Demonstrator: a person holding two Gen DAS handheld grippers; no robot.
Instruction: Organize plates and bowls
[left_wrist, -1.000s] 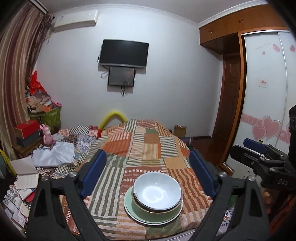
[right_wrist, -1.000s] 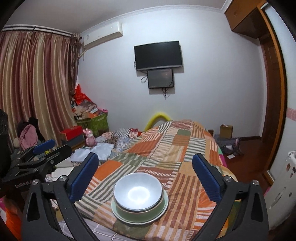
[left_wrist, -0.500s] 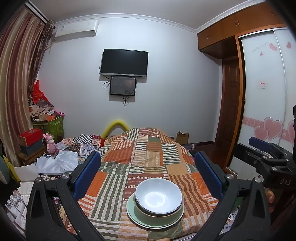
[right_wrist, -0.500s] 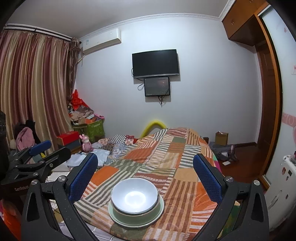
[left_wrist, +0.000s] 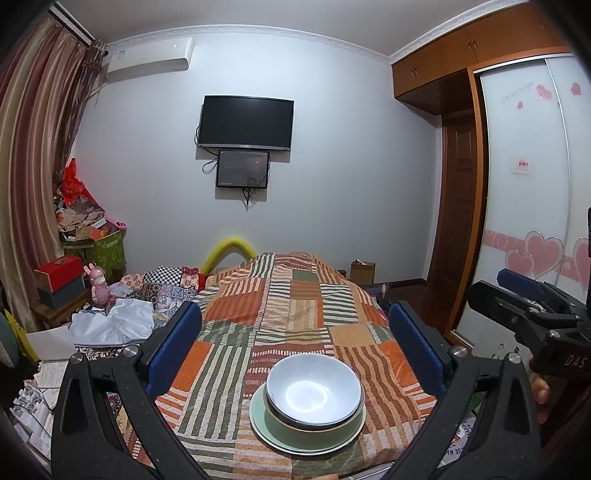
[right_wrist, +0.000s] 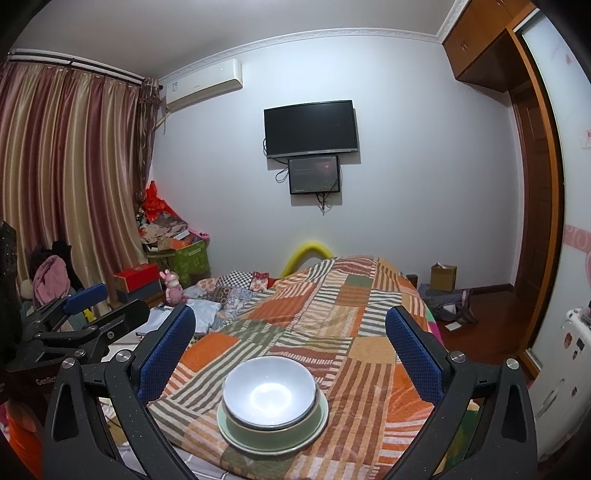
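A: How is the stack placed?

B: A white bowl (left_wrist: 313, 389) is nested in a green bowl (left_wrist: 317, 428), and both are seated on a green plate (left_wrist: 266, 424). The stack lies at the near end of a patchwork quilt (left_wrist: 295, 314), close to its front edge.

A: And the tools?

B: The left gripper (left_wrist: 295, 347) is held released – its jaws are spread wide, one to each side of the stack and above it, nothing between them. The right gripper (right_wrist: 290, 349) is spread likewise and empty, with the stack low between its fingers in its own view. Neither is touching the crockery.

A: What is judged to be the step in hand?

B: It cannot be told whether the stack is finished or about to be taken apart. If the white bowl is to be lifted, its rim should be pinched at one side – the wall is steep and glossy, so a shallow bite would likely slip.

A: Anything about the surfaces?

B: The bowls look glazed and smooth, round, with a dark line at the white rim. The quilt is soft and striped, so the plate may rock if pressed off-centre.
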